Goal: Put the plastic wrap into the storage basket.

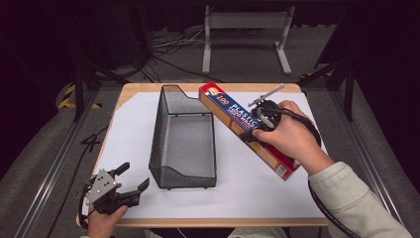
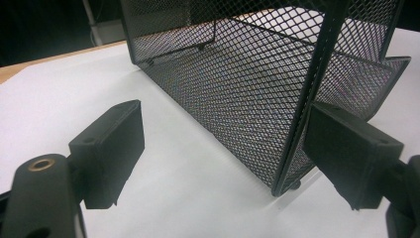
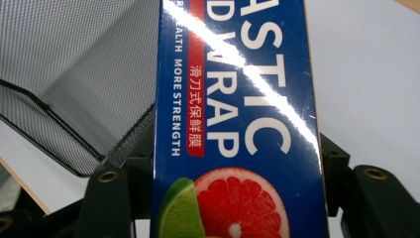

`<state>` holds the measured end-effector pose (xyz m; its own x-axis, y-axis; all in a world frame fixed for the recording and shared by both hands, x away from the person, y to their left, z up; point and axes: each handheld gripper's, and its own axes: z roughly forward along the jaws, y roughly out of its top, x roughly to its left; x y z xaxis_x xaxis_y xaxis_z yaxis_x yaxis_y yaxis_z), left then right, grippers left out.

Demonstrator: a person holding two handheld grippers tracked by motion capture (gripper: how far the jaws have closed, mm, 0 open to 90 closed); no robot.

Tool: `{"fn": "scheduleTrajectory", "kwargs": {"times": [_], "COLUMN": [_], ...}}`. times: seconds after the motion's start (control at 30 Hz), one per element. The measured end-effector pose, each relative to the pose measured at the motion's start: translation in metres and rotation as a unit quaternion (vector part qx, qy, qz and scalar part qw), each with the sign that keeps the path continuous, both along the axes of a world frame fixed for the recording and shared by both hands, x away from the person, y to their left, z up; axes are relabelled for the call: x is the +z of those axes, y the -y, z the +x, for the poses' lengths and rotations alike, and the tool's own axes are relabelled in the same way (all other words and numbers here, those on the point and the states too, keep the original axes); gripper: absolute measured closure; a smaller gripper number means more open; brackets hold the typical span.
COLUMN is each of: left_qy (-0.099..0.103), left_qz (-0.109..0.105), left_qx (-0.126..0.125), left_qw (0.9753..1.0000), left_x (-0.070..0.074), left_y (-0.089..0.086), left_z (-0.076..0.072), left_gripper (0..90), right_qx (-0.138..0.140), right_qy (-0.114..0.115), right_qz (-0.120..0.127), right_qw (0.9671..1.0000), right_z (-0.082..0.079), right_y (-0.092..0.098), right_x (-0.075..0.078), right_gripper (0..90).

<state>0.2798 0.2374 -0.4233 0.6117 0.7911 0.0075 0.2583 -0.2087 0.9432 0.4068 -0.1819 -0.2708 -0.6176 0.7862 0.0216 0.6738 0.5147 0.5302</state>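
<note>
While my right claw clamps a long blue box of plastic food wrap across its width, I hold the box slanted over the white sheet that covers the wooden worktop, its red far end up beside the tall back corner of the black wire-mesh basket and its near end down toward my right forearm. From the right claw's camera, the box runs straight up between the two black jaws, which press on its left and right edges; white lettering, a line of red-backed characters and a cut grapefruit with a lime wedge show on its glossy face, and the mesh basket lies just to its left. My right hand wraps the claw's body from above, cable trailing back along my pale sleeve. At the near left corner of the worktop, my left claw rests low in my left hand, jaws spread wide and gripping nothing, pointed toward the basket's near end. Its own camera shows the left claw with its two jaws well apart, the basket's near corner standing between them just ahead, feet on the white sheet.
</note>
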Motion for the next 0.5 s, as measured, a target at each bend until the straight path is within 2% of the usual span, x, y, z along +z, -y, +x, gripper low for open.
{"fn": "scheduleTrajectory", "kwargs": {"times": [0.5], "left_qy": [0.002], "left_qz": [-0.003], "left_qx": [-0.004], "left_qw": [1.0], "left_x": [0.001], "left_y": [0.001], "left_z": [0.003], "left_gripper": [17.2], "right_qx": [-0.027], "right_qy": [-0.008], "right_qz": [0.006], "right_qw": [0.9996], "right_z": [0.004], "right_y": [-0.045], "right_x": [0.0], "right_gripper": [40.1]}}
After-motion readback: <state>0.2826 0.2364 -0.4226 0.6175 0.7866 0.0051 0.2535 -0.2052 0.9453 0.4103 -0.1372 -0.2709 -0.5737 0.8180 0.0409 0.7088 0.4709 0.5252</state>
